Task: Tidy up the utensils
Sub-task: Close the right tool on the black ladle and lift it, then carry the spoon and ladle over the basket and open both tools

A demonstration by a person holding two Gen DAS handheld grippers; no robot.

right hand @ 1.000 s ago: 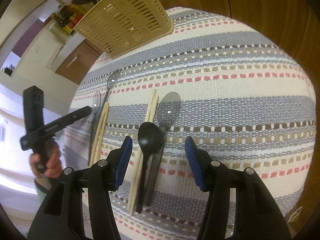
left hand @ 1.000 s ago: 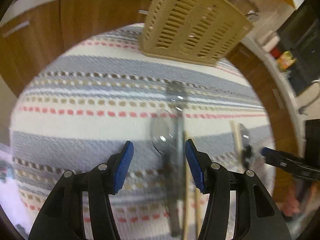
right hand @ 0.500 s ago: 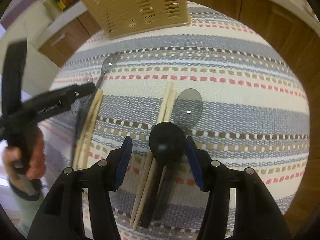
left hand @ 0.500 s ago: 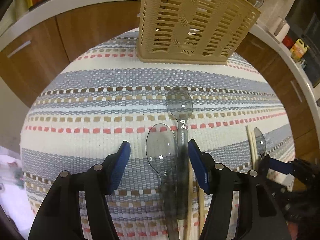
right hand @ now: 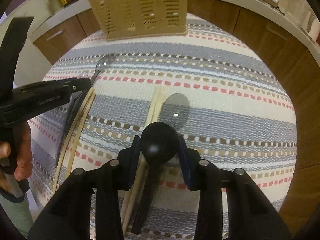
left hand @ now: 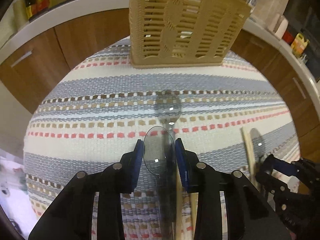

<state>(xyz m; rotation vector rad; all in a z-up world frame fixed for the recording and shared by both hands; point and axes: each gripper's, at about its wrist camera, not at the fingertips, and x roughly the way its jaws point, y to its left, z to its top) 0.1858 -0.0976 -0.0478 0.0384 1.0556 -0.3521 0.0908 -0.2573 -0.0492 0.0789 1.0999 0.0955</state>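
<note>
Task judged barely begun: beige basket (left hand: 186,30) stands at far end of striped surface (left hand: 80,120), clear spoon (left hand: 159,150) is clenched in left claw (left hand: 159,154), black spoon (right hand: 159,144) in right claw (right hand: 159,150), w/ chopsticks (right hand: 155,108) & other spoons left lying.

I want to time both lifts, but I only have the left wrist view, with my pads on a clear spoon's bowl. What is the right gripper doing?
Observer: The right gripper has its pads against both sides of a black spoon, at the bowl.
Operator: Like my left gripper on its clear spoon. Anything lying against the black one?
Observer: A pair of chopsticks runs close along its left side.
Operator: And ahead?
Observer: Its bowl overlaps the near edge of a transparent spoon lying beyond it.
</note>
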